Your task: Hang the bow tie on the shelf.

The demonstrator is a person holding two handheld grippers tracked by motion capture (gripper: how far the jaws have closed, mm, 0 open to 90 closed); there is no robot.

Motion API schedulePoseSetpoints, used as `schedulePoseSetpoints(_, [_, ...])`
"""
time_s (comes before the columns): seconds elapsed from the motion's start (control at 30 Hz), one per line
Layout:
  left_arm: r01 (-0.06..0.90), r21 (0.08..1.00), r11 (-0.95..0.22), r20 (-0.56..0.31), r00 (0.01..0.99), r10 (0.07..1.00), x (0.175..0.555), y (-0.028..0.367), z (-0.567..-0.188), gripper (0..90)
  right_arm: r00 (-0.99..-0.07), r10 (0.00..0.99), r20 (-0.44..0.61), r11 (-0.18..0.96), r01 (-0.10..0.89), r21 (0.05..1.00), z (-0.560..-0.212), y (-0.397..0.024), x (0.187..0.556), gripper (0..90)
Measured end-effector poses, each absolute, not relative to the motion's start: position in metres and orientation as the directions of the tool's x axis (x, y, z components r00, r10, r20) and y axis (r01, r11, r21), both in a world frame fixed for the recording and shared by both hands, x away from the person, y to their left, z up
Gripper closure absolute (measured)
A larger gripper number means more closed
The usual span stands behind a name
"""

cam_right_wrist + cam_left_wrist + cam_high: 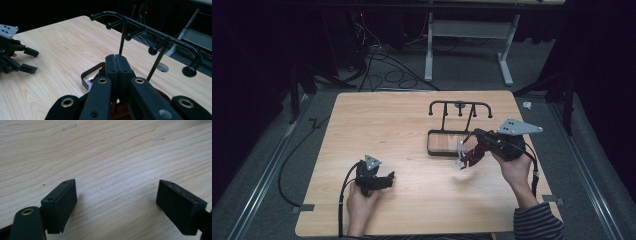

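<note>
A black wire rack [460, 104] with several knobbed hooks stands on a black-rimmed base [430, 142] at the table's right middle; in the right gripper view the rack [160, 35] rises just beyond my jaws. My right gripper [468, 149] hovers over the base's right end, jaws pressed together. A small red and white thing [463, 160] hangs under its tips; I cannot tell what it is. In the right gripper view the right gripper [116, 58] shows no gap. My left gripper [388, 179] rests open on the front left of the table, and the left gripper [116, 192] has bare wood between its pads.
The wooden table [377, 125] has open room at its left and back. My left gripper [28, 60] also shows far left in the right gripper view. Cables [382, 70] and a white frame's legs [428, 55] lie on the floor behind the table.
</note>
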State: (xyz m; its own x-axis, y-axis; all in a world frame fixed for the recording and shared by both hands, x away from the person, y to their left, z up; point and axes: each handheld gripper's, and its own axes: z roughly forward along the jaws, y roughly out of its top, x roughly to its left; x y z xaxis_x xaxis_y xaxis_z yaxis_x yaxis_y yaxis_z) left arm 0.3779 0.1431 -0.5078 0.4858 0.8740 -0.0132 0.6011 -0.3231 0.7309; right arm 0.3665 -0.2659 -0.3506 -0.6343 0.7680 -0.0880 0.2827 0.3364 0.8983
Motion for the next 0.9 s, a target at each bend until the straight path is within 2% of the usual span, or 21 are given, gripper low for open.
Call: schedulePoseSetpoints(0.9, [0.601, 0.731, -0.324, -0.013, 0.486, 0.874, 0.378, 0.143, -0.508, 17.2, -0.640, 0.764, -0.080, 0.335, 0.288, 0.897, -0.341, -0.245, 0.401, 90.0])
